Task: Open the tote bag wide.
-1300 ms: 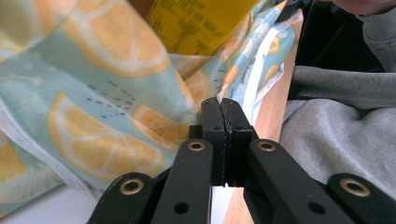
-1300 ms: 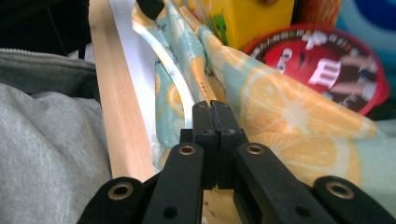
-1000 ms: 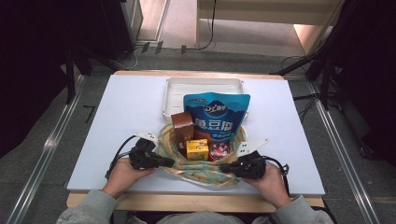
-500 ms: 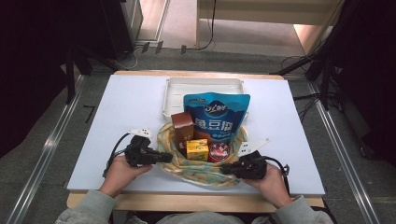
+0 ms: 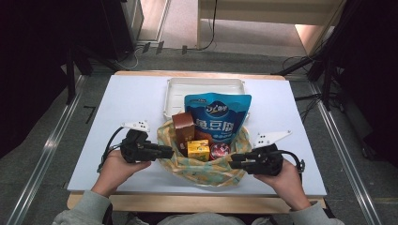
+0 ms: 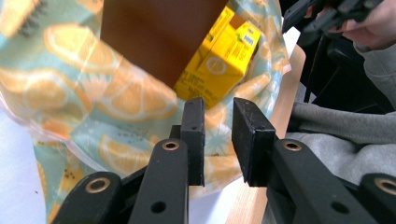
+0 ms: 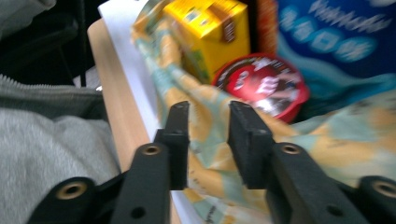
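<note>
Cloth bag (image 5: pixel 206 168) with orange-slice print is sitting at the table's (image 5: pixel 117 108) near edge, middle, mouth facing up, long axis running left-right along that edge.

Contents: blue snack pouch (image 5: pixel 217 115) is standing upright at the back, leaning against the white tray (image 5: pixel 173 89) behind it; white Chinese lettering on it, too small to read. Brown box (image 5: pixel 183 127) is standing upright at left, yellow carton (image 5: pixel 198 150) in front of it, red round tin (image 5: pixel 219 151) beside that. Print on all three is too blurred to read.

Left gripper (image 5: pixel 162 151) is sitting just off the bag's left rim, jaws have just been opening, parted with nothing between the pads; fabric lies beyond them in the left gripper view. Released.

Right gripper (image 5: pixel 234 164) is at the bag's right rim, jaws likewise just opening, gap visible, cloth behind the gap, not pinched. Released.
</note>
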Motion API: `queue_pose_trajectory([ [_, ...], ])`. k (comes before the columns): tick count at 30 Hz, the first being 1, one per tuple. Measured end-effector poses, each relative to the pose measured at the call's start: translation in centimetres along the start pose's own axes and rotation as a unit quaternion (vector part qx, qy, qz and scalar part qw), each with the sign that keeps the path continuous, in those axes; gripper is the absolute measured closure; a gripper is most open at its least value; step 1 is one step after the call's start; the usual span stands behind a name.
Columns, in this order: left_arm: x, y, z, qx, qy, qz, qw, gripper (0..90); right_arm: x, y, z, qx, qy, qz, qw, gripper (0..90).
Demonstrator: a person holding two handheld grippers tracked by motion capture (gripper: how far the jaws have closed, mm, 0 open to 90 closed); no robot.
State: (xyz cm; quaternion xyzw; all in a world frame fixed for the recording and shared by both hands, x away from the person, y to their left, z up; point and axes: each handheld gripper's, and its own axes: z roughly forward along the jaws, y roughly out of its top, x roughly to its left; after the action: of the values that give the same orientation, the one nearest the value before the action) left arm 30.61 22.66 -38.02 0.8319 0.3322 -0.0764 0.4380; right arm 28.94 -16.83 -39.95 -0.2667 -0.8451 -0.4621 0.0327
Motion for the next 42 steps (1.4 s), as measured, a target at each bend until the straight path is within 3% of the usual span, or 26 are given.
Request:
queue_pose_trajectory([
  [5,0.0,0.8,-0.6,-0.007,0.004,-0.002,1.0,78.5,-0.7,0.9,-1.1,-0.016,-0.01,0.019,0.9996,84.5],
  [6,0.1,1.0,-0.7,-0.009,0.01,-0.001,0.9999,81.1,-1.1,1.4,-1.5,-0.021,-0.029,0.018,0.9992,89.1],
  [7,0.2,1.4,-0.8,-0.008,0.015,-0.004,0.9998,81.1,-1.1,1.4,-1.5,-0.021,-0.029,0.018,0.9992,89.1],
  [8,0.5,2.1,-1.0,-0.012,0.025,-0.004,0.9996,83.8,-1.7,1.8,-1.8,-0.026,-0.048,0.026,0.9982,90.0],
  [9,0.5,2.1,-1.0,-0.012,0.025,-0.004,0.9996,84.9,-1.7,1.8,-1.8,-0.026,-0.048,0.026,0.9982,90.0],
  [10,0.6,2.4,-1.0,-0.014,0.029,-0.003,0.9995,85.5,-2.4,2.1,-1.8,-0.033,-0.062,0.034,0.997,90.0],
  [12,0.9,3.3,-0.9,-0.017,0.047,-0.005,0.9987,86.0,-3.0,2.4,-1.6,-0.028,-0.073,0.037,0.9963,90.0],
  [16,1.5,3.5,-0.2,-0.016,0.053,-0.006,0.9985,85.8,-3.9,2.2,-0.7,-0.017,-0.084,0.041,0.9954,90.0],
  [22,2.7,1.8,1.3,-0.01,0.045,-0.02,0.9988,85.5,-4.4,0.8,0.4,-0.005,-0.09,0.05,0.9947,90.0],
  [33,3.8,-0.2,2.7,0.009,0.035,-0.029,0.9989,80.7,-5.0,-1.1,1.6,0.01,-0.093,0.06,0.9938,89.1],
  [42,4.5,-1.5,3.9,0.009,0.041,-0.021,0.9989,73.2,-5.8,-2.1,2.5,0.02,-0.104,0.054,0.9929,87.7],
])
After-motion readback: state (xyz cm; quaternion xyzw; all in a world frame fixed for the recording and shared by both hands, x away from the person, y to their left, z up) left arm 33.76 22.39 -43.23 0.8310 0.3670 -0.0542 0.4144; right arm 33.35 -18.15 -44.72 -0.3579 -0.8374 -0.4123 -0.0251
